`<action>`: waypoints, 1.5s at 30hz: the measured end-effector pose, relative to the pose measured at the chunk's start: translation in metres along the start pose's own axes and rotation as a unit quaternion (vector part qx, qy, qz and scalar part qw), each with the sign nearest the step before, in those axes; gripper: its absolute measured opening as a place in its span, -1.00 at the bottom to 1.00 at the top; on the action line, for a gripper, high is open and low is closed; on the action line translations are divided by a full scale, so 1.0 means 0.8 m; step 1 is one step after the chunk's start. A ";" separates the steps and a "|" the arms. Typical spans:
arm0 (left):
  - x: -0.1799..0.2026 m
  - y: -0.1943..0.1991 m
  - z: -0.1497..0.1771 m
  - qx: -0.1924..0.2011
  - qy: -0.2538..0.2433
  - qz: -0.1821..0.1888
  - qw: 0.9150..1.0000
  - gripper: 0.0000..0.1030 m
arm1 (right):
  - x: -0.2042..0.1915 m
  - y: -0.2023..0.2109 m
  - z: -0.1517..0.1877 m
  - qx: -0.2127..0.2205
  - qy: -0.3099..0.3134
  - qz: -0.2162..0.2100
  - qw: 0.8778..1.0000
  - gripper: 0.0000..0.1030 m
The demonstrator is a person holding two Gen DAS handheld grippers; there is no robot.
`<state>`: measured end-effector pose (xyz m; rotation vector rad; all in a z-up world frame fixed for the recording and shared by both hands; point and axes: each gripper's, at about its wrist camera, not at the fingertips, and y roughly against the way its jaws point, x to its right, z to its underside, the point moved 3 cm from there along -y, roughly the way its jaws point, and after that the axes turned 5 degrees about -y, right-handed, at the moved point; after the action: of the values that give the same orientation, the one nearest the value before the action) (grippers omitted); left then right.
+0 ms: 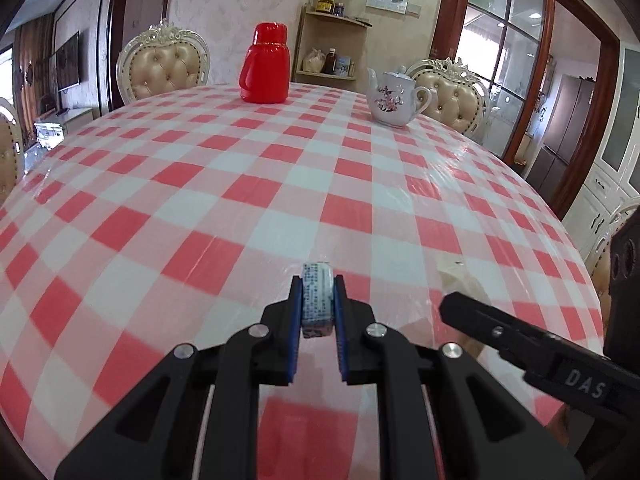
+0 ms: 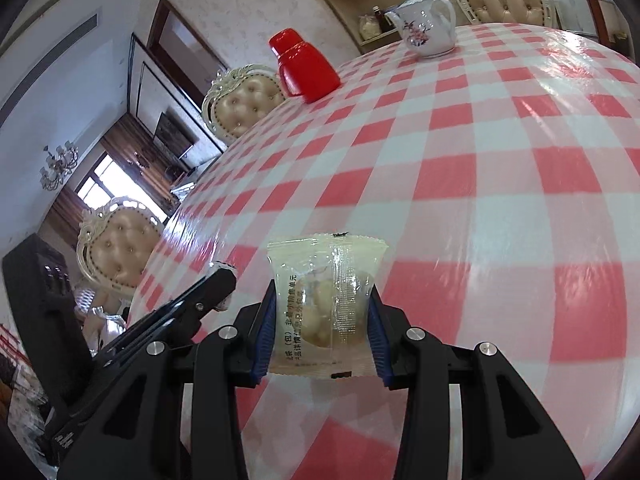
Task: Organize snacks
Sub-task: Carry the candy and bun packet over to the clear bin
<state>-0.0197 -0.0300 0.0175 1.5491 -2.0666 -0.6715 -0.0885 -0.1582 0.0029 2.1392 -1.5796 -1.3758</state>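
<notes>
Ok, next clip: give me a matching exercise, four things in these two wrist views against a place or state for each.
Things:
1. red plastic thermos flask
2. white floral porcelain teapot
3. clear-wrapped pale snack packet
4. small blue-and-white printed snack packet

Places or states:
A. clamped in the left gripper
B. standing far across the table, beside a cream chair
C. clamped in the right gripper
D. standing near the table's far right edge

Pairs: 1-B, 2-D, 3-C, 4-A

Two snack packets (image 1: pixel 317 300), flask (image 1: pixel 265 64), teapot (image 1: pixel 394 98)
</notes>
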 end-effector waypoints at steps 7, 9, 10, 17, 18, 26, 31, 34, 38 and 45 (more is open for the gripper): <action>-0.017 0.033 0.027 0.003 0.002 -0.008 1.000 -0.72 | -0.033 0.005 0.035 -0.016 0.029 -0.002 0.999 -0.21; -0.021 0.044 0.031 0.005 0.000 -0.013 1.000 -0.72 | -0.044 0.007 0.043 -0.020 0.037 -0.006 0.999 -0.21; -0.023 0.052 0.034 0.006 -0.002 -0.017 1.000 -0.72 | -0.052 0.009 0.048 -0.022 0.044 -0.007 0.999 -0.21; -0.047 0.104 0.058 0.010 -0.003 -0.042 0.999 -0.72 | -0.098 0.019 0.074 -0.028 0.090 -0.014 0.995 -0.21; -0.052 0.111 0.063 0.010 -0.002 -0.047 0.999 -0.72 | -0.105 0.020 0.079 -0.030 0.098 -0.016 0.995 -0.21; -0.093 0.166 0.103 0.001 -0.001 -0.086 0.996 -0.72 | -0.160 0.022 0.122 -0.051 0.157 -0.027 0.986 -0.21; -0.123 0.195 0.128 -0.010 0.005 -0.104 0.995 -0.72 | -0.198 0.015 0.153 -0.071 0.197 -0.037 0.977 -0.21; -0.144 0.208 0.140 -0.013 0.008 -0.117 0.993 -0.72 | -0.227 0.005 0.180 -0.091 0.229 -0.044 0.968 -0.21; -0.179 0.230 0.155 -0.016 0.017 -0.140 0.990 -0.72 | -0.262 -0.005 0.213 -0.114 0.272 -0.054 0.954 -0.21; -0.246 0.277 0.180 -0.018 0.043 -0.179 0.983 -0.72 | -0.333 -0.022 0.272 -0.150 0.341 -0.078 0.925 -0.21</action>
<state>-0.2230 0.2289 0.0315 1.9144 -1.7185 -0.7475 -0.2426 0.1495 0.0217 2.2226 -0.8862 -0.6996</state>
